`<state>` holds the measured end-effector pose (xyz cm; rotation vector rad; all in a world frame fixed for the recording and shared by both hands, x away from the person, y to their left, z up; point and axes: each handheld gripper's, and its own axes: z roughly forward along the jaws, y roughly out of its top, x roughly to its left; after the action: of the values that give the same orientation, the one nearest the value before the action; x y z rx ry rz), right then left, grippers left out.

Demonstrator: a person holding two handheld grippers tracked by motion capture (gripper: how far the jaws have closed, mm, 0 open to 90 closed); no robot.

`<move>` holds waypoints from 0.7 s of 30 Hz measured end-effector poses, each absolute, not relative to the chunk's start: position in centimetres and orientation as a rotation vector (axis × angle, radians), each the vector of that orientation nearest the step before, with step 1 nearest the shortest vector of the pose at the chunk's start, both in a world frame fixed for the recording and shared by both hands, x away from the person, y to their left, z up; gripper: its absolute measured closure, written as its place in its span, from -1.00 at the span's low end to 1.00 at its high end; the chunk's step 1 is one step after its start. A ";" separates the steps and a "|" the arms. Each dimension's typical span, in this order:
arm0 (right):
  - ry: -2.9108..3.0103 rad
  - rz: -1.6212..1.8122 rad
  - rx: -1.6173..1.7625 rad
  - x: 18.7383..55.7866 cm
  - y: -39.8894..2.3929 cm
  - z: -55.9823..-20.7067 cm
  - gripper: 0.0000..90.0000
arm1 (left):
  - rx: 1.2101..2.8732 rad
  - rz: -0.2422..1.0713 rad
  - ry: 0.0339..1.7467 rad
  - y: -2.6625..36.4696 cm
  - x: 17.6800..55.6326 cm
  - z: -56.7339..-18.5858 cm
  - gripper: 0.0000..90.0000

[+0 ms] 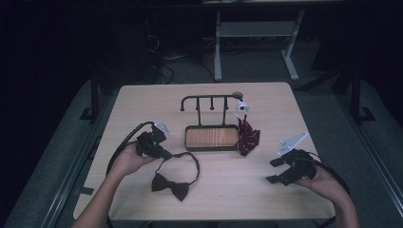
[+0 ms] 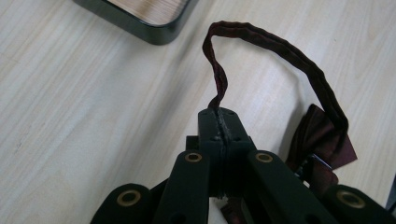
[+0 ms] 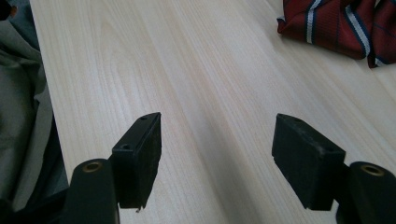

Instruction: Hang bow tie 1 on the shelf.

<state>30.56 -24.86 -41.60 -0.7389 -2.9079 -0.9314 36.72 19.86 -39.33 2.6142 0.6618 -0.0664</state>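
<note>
Bow tie pickup under way, rack next.
Your left gripper (image 1: pixel 164 153) pinches the bow tie's strap (image 2: pixel 285 51); bow (image 1: pixel 170 186) on table. Lift toward the hook rack (image 1: pixel 211 99); right gripper (image 1: pixel 274 171) spread, idle.

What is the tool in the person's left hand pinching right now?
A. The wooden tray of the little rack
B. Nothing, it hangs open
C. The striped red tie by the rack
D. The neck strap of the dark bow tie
D: in the left gripper view the left gripper has its fingers closed on the bow tie's strap, which loops away over the table to the bow tie.
</note>
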 end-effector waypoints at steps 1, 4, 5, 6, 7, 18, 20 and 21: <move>-2.909 -0.930 -0.738 30.6 -24.9 -41.6 -0.28 | 2.619 -0.066 0.656 19.9 36.6 -39.2 0.98; -2.901 -0.931 -0.745 30.5 -24.8 -41.6 -0.28 | 2.622 -0.066 0.645 19.9 36.4 -38.9 0.98; -2.902 -0.930 -0.745 30.5 -24.8 -41.7 -0.28 | 2.621 -0.068 0.647 20.0 36.3 -38.8 0.98; -2.902 -0.929 -0.746 30.5 -24.8 -41.7 -0.28 | 2.626 -0.067 0.641 20.0 36.3 -38.7 0.98; -2.911 -0.925 -0.738 30.5 -24.8 -41.7 -0.27 | 2.627 -0.068 0.641 20.1 36.3 -38.6 0.98; -2.919 -0.916 -0.738 30.7 -24.8 -41.8 -0.28 | 2.626 -0.074 0.607 20.2 35.9 -37.5 0.98; -2.913 -0.918 -0.748 30.6 -24.8 -41.8 -0.28 | 2.614 -0.075 0.604 20.2 35.9 -37.2 0.98; -2.910 -0.921 -0.748 30.7 -24.8 -41.8 -0.27 | 2.617 -0.075 0.598 20.2 35.9 -37.1 0.98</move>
<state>30.67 -24.76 -41.80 -0.7477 -2.9104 -0.9206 35.85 20.20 -37.11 2.6173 0.5979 -0.0749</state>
